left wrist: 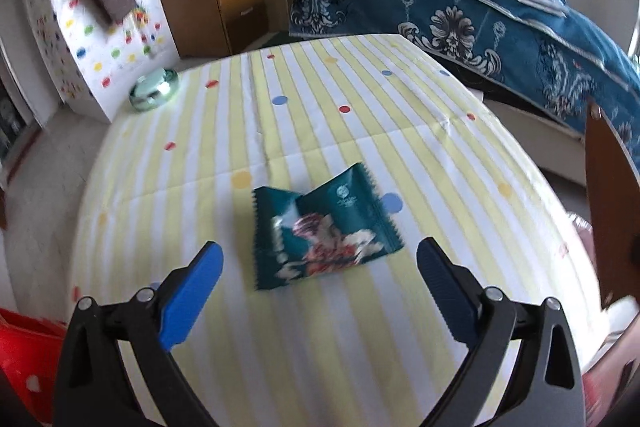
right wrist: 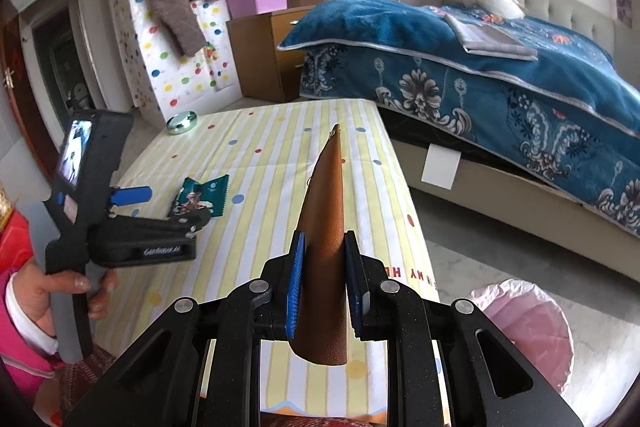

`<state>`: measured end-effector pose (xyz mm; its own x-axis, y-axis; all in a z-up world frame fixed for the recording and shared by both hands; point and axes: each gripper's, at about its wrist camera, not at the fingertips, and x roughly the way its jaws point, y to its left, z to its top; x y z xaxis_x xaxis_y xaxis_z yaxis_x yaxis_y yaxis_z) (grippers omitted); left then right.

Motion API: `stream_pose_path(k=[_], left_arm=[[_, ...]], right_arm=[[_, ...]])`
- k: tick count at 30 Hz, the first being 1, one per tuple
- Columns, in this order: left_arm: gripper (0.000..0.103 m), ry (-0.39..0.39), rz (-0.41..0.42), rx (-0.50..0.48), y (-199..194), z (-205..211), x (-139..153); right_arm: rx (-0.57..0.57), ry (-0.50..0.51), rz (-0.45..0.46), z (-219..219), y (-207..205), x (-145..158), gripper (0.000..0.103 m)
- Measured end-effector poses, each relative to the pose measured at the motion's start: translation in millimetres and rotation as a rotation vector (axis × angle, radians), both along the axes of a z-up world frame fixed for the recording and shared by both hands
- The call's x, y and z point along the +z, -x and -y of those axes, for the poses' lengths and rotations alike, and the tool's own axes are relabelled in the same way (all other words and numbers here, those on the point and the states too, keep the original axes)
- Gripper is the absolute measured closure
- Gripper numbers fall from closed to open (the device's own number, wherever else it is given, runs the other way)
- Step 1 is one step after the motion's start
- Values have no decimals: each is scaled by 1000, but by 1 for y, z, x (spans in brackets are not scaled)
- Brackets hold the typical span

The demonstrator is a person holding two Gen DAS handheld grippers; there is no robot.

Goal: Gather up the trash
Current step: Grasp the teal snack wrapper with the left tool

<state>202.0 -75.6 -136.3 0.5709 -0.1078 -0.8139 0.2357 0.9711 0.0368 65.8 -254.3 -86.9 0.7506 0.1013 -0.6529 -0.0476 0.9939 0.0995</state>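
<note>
Bedroom, striped dotted tablecloth (left wrist: 320,99): my right claw (right wrist: 322,281) clamps a brown leather-like sheet (right wrist: 323,227); teal foil wrapper (left wrist: 324,233) awaits between my spread left claw (left wrist: 320,263).

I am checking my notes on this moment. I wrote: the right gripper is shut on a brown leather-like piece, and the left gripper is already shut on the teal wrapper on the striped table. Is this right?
One part is wrong. The left gripper is open: in the left wrist view its jaws stand wide apart and the teal wrapper lies free on the striped table. The right gripper is indeed shut on the brown leather-like piece.
</note>
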Motion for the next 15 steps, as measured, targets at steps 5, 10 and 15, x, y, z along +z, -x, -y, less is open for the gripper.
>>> stream_pose_path(k=[5,10,15], left_arm=[[8,2,-58,61,-16,5,-14],[23,-7,-29,71,-11,5,-13],[44,7,-25,66,2,-6,-8]], right_arm=[[-8,-3,-9,2,-3,-3,83],[-15,6,-11,2,-2,-5,83],[-16,6,-9,1,4,-5,83]])
